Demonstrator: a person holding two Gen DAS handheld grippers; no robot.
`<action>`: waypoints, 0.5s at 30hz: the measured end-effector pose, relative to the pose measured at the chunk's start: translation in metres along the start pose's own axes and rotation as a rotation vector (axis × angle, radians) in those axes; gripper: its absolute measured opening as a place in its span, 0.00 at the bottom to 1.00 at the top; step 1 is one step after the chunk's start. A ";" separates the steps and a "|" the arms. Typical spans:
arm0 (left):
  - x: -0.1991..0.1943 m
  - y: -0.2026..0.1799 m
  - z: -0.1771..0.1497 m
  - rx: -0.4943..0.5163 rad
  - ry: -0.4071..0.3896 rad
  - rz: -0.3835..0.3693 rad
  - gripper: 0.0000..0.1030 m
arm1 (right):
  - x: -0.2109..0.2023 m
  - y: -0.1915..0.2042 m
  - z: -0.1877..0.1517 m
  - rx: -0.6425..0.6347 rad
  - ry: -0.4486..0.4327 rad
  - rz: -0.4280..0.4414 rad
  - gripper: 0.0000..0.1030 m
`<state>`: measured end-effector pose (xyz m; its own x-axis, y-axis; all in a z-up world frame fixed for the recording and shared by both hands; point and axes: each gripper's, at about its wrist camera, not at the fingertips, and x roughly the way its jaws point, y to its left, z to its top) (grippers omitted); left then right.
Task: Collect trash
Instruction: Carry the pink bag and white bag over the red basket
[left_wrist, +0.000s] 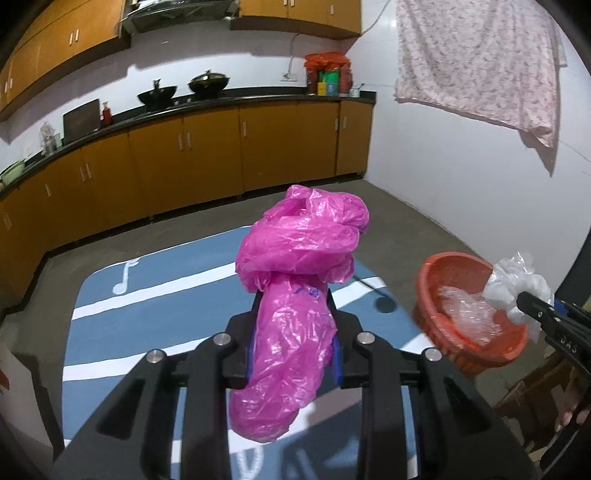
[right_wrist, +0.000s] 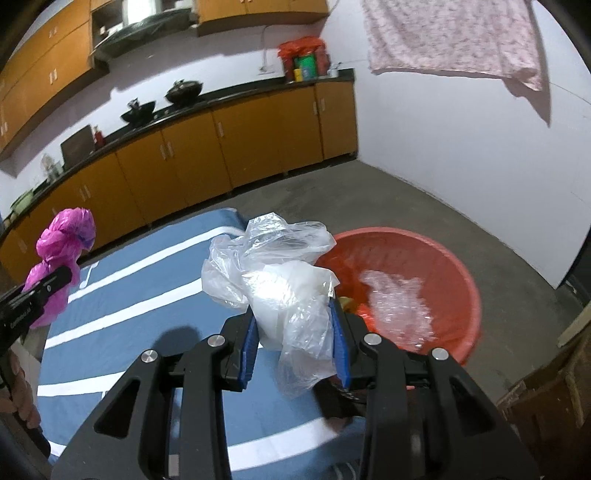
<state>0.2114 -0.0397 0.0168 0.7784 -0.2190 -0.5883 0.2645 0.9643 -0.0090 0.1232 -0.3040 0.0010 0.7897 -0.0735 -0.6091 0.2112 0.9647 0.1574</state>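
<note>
My left gripper (left_wrist: 293, 295) is shut on a crumpled pink plastic bag (left_wrist: 299, 258) that bulges above the fingers and hangs down between them. From the right wrist view the same pink bag (right_wrist: 62, 254) shows at the far left, held up over the blue mat. My right gripper (right_wrist: 295, 314) is shut on a wad of clear and white plastic bags (right_wrist: 273, 280), also seen at the right edge of the left wrist view as a white wad (left_wrist: 517, 288). An orange-red basin (right_wrist: 454, 273) sits on the floor just beyond it, with crinkled clear plastic (right_wrist: 399, 302) inside.
A blue mat (left_wrist: 166, 302) with white stripes and music notes covers the floor below both grippers. Orange kitchen cabinets (left_wrist: 207, 147) with a dark counter run along the far wall. A floral cloth (left_wrist: 480, 62) hangs on the white wall. A brown wooden piece (right_wrist: 546, 406) stands at lower right.
</note>
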 end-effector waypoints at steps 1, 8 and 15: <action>-0.002 -0.007 -0.001 0.004 -0.002 -0.006 0.28 | -0.004 -0.005 0.000 0.007 -0.006 -0.005 0.34; -0.010 -0.052 0.000 0.038 -0.010 -0.055 0.29 | -0.018 -0.025 -0.001 0.035 -0.028 -0.035 0.34; -0.009 -0.090 0.002 0.064 -0.008 -0.100 0.28 | -0.024 -0.047 -0.003 0.075 -0.033 -0.061 0.34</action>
<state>0.1820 -0.1244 0.0244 0.7507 -0.3148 -0.5808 0.3767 0.9262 -0.0151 0.0926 -0.3467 0.0053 0.7925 -0.1408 -0.5934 0.3010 0.9365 0.1798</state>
